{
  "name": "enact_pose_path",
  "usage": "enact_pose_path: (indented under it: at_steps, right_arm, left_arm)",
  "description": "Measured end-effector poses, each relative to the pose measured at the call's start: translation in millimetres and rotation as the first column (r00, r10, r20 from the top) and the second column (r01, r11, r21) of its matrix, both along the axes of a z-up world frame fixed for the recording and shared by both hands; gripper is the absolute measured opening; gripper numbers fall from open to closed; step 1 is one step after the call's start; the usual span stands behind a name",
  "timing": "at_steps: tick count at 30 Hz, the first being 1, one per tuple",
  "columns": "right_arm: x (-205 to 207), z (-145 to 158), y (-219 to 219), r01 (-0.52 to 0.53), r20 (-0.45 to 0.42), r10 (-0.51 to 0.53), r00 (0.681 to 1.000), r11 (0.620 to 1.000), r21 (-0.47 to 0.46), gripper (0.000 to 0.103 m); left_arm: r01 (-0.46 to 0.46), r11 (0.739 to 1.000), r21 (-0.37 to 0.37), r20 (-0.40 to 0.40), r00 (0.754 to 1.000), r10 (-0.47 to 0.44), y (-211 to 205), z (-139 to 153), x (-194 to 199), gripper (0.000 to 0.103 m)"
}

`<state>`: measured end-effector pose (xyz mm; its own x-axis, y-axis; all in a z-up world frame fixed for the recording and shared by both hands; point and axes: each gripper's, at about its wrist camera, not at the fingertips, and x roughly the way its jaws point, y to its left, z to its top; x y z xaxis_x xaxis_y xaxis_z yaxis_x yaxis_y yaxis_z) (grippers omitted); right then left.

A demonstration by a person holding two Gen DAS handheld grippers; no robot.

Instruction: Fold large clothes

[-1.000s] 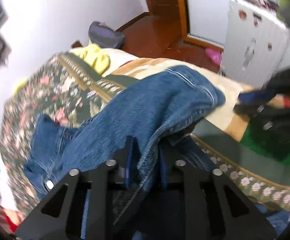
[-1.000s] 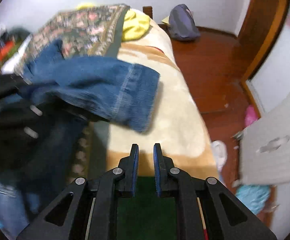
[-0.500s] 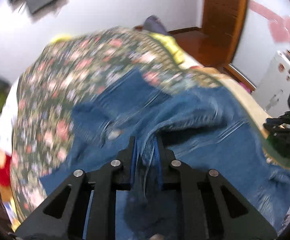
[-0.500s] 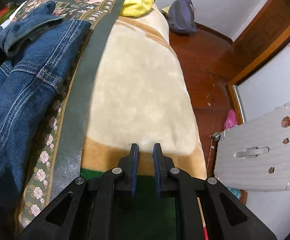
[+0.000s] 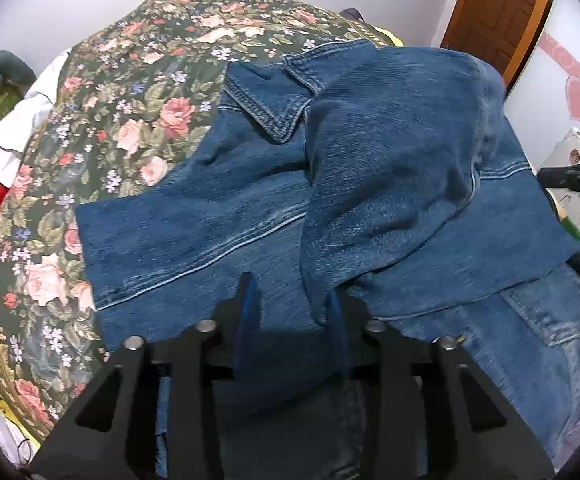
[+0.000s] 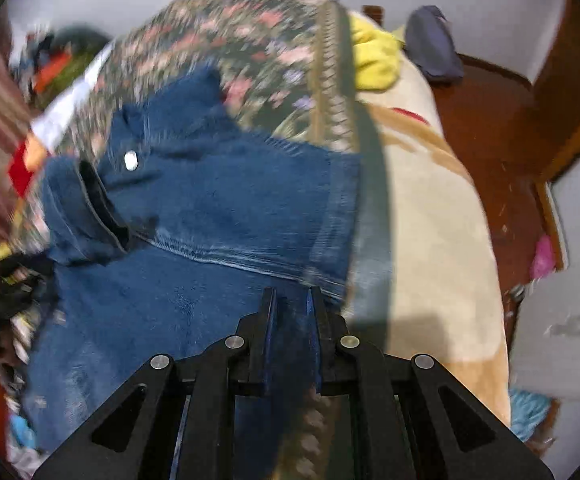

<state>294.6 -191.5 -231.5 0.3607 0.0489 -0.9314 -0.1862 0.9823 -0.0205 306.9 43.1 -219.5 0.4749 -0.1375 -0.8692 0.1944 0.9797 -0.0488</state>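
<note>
Denim covers the middle of the bed — a blue denim jacket (image 5: pixel 390 184) lies spread over the floral bedspread (image 5: pixel 121 112), collar (image 5: pixel 267 96) toward the far wall, with one sleeve (image 5: pixel 386 160) brought across its body toward the centre. That sleeve sits there, I judge, as the first inward fold, narrowing the garment before it is doubled lengthwise.

The left hand-held gripper (image 5: pixel 292 312) points down at the jacket, and its jaws have just been opening. They now stand apart with the sleeve's cuff end between them, the cloth lying by the right finger rather than being pinched. This looks like a release that leaves the sleeve where it was carried.

The right hand-held gripper (image 6: pixel 292 312) has its jaws drawn together, holding nothing that I can make out. It hovers over the jacket's near edge by the green border of the bedspread (image 6: pixel 370 208), close to where the cream blanket (image 6: pixel 430 240) begins. It seems placed there to take the other side of the garment next. Its view is smeared by motion, so whether the fingertips touch the denim cannot be told.

A yellow cloth (image 6: pixel 374 60) lies bunched near the head of the bed, well apart from the jacket.
</note>
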Motion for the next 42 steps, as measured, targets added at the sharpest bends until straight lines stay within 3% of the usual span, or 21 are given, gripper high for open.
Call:
enact_pose_path:
  at_steps: [2,7,8,9,11,17,23,28,32,37,40,42]
  right_arm:
    - [1,-13,12,-0.038,0.008,0.039,0.999,0.997,-0.07,0.01]
    - [-14,-10,20,-0.049,0.097,0.069,0.993,0.98,-0.195,0.014]
    - [-16,-9,21,-0.039,0.108,0.064,0.992,0.974,-0.223,0.023]
    - [-16,-9,21,-0.024,0.125,0.06,0.99,0.963,-0.267,0.042]
    - [-19,-10,22,0.001,0.165,0.059,0.985,0.939,-0.344,0.066]
    - [-21,-4,3,0.024,0.155,0.015,0.988,0.969,-0.245,0.069]
    - [-26,14,-12,0.048,0.143,-0.038,0.989,0.996,-0.068,0.069]
    - [-31,32,-22,0.055,0.122,-0.067,0.99,0.994,0.095,0.069]
    - [-35,39,-30,0.07,0.109,-0.09,0.99,0.981,0.18,0.069]
    - [-39,35,-42,0.098,0.088,-0.116,0.989,0.976,0.194,0.069]
    - [-40,30,-48,0.117,0.069,-0.132,0.989,0.974,0.195,0.069]
    - [-39,29,-50,0.12,0.066,-0.134,0.989,0.975,0.188,0.069]
  left_arm:
    - [-0.012,1.0,-0.001,0.002,1.0,0.012,6,-3,-2,0.051]
    - [-0.025,0.999,-0.04,-0.005,1.0,0.024,19,-11,-8,0.058]
    - [-0.024,0.999,-0.036,0.001,1.0,0.024,20,-12,-9,0.059]
    - [-0.023,0.999,-0.025,0.007,1.0,0.023,21,-11,-12,0.061]
    - [-0.019,1.0,-0.018,0.007,1.0,0.019,22,-11,-15,0.062]
    - [-0.037,0.998,0.044,-0.022,0.999,0.038,29,-10,-26,0.063]
    - [-0.031,0.999,0.02,0.055,0.998,0.029,21,36,-20,0.063]
    - [0.08,0.993,0.086,0.103,0.991,-0.088,-25,60,0,0.063]
    - [0.171,0.974,0.147,0.06,0.981,-0.182,-67,42,20,0.063]
    - [0.233,0.907,0.35,0.025,0.966,-0.257,-115,-2,45,0.067]
    - [0.216,0.897,0.385,0.071,0.962,-0.262,-121,-4,50,0.066]
    - [0.19,0.902,0.387,0.094,0.965,-0.244,-120,-3,54,0.057]
